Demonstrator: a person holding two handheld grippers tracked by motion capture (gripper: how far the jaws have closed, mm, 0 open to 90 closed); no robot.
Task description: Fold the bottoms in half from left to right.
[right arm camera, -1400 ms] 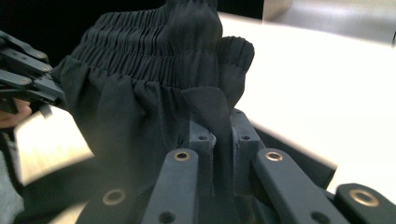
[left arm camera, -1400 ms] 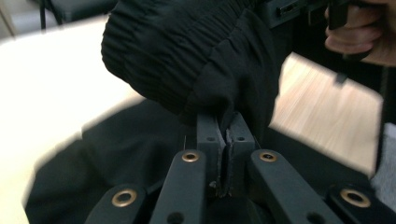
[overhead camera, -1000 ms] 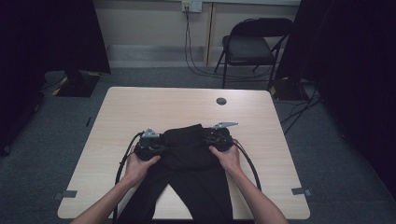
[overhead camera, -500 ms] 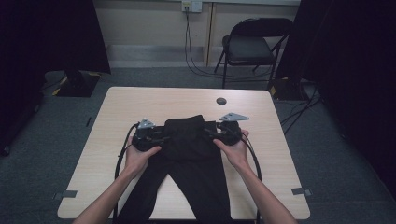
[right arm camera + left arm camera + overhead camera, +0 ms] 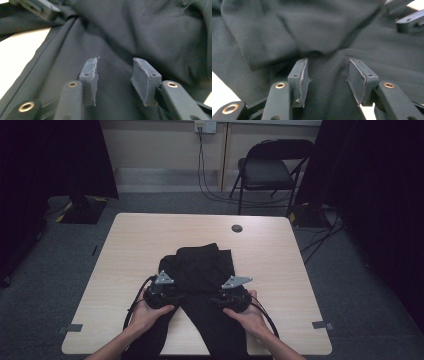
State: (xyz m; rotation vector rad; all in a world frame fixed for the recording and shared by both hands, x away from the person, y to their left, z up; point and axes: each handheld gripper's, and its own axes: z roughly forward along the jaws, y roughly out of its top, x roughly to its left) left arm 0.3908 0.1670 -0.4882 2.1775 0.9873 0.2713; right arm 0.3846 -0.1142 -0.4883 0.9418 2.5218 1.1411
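Black trousers (image 5: 200, 265) lie on the pale wooden table (image 5: 280, 270), their upper part bunched in a fold in the middle and the legs running off the near edge. My left gripper (image 5: 174, 289) hovers at the left side of the fold. Its jaws have just been opening and stand apart over the cloth (image 5: 319, 30), gripping nothing (image 5: 325, 75). My right gripper (image 5: 221, 294) sits at the right side. Its jaws opened and have just been closing partway, still apart above flat cloth (image 5: 155, 37) with nothing pinched (image 5: 113, 75).
A small black round disc (image 5: 237, 228) sits in the far part of the table. A folding chair (image 5: 272, 170) and wall cables (image 5: 202, 165) stand behind the table. Bare tabletop lies left, right and beyond the trousers.
Both grippers let go of the trousers' upper edge and drew back toward the person. The upper part now lies bunched further up the table.
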